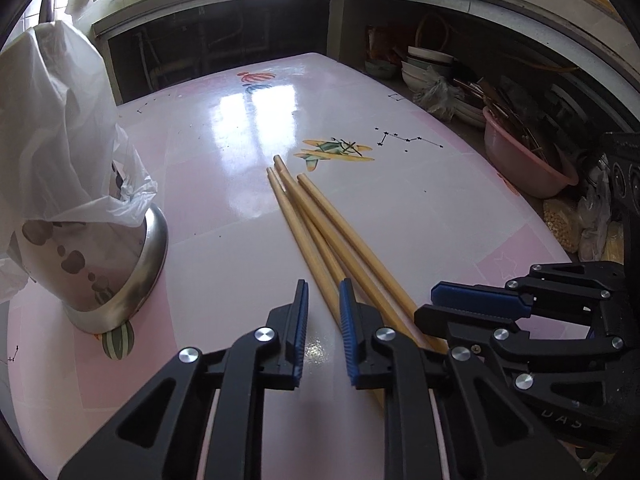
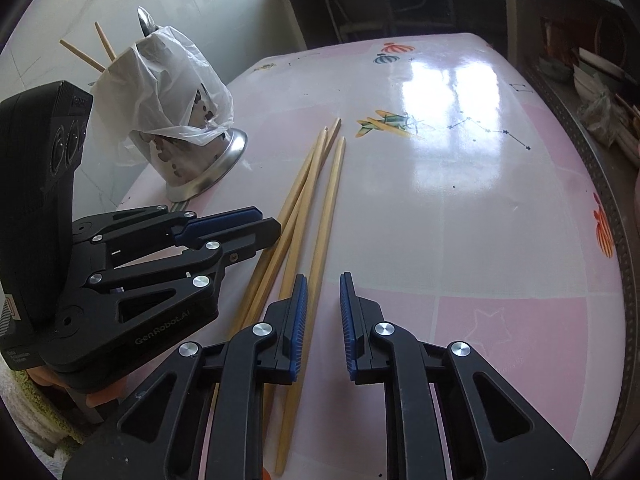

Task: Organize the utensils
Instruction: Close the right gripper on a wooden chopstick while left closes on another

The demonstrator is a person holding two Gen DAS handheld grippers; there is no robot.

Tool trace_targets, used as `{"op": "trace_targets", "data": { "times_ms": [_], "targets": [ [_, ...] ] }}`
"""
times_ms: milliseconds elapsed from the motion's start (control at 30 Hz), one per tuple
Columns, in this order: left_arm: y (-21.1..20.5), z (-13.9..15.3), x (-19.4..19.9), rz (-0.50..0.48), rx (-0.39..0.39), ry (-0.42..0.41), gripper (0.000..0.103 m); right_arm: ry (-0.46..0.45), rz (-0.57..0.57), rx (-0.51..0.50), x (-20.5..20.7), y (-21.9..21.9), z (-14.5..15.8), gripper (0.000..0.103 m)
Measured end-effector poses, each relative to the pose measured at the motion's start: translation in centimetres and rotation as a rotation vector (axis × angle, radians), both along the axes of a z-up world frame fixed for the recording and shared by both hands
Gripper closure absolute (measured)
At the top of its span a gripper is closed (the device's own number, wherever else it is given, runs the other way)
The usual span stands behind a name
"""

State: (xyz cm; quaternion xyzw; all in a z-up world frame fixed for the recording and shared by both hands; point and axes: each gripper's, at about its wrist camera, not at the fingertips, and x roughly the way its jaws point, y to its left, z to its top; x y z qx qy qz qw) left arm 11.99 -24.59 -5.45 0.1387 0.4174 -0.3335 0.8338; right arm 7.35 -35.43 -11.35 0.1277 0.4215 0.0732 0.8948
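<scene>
A bunch of wooden chopsticks (image 1: 320, 200) (image 2: 331, 200) lies side by side on the pink table (image 1: 240, 160) (image 2: 480, 240). My left gripper (image 1: 323, 286) (image 2: 276, 232) hovers over their near ends, its jaws a narrow gap apart with only tabletop showing between the pads; one chopstick passes under its right finger. My right gripper (image 2: 323, 280) (image 1: 426, 302) sits beside it over the rightmost chopstick, which runs beneath its left finger; its narrow gap is also empty. A steel utensil holder (image 1: 100, 272) (image 2: 200, 160) draped in a plastic bag stands to the left, with two chopsticks (image 2: 104, 44) and a spoon (image 2: 146, 24) in it.
Under the counter to the right are stacked bowls (image 1: 424, 68), a pink basin (image 1: 520, 152) with sticks in it and bags of food (image 1: 564, 220). The table's metal-trimmed edge (image 2: 608, 200) curves along the right. A tiled wall rises behind the holder.
</scene>
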Motion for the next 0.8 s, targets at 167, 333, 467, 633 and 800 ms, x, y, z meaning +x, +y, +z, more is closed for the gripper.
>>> {"op": "trace_targets", "data": {
  "times_ms": [167,333,467,633,800],
  "targets": [
    [-0.8,-0.4,0.3,0.017,0.026,-0.006,0.090,0.008,-0.018,-0.010,0.3,-0.2,0.0,0.096],
    [-0.8,-0.4,0.7,0.034,0.025,-0.004,0.090,0.015,-0.036,0.002,0.5,-0.2,-0.2,0.099],
    [-0.5,-0.5,0.3,0.049,0.029,-0.015,0.091,0.035,-0.055,0.028,0.4,-0.5,-0.2,0.099],
    [1.2,-0.5,-0.2,0.091,0.021,-0.006,0.093,0.056,-0.067,0.059,-0.6,-1.0,-0.3,0.099],
    [3.5,-0.5,-1.3,0.137,0.015,0.018,0.097,0.090,-0.077,0.094,-2.1,-1.3,-0.4,0.099]
  ]
}}
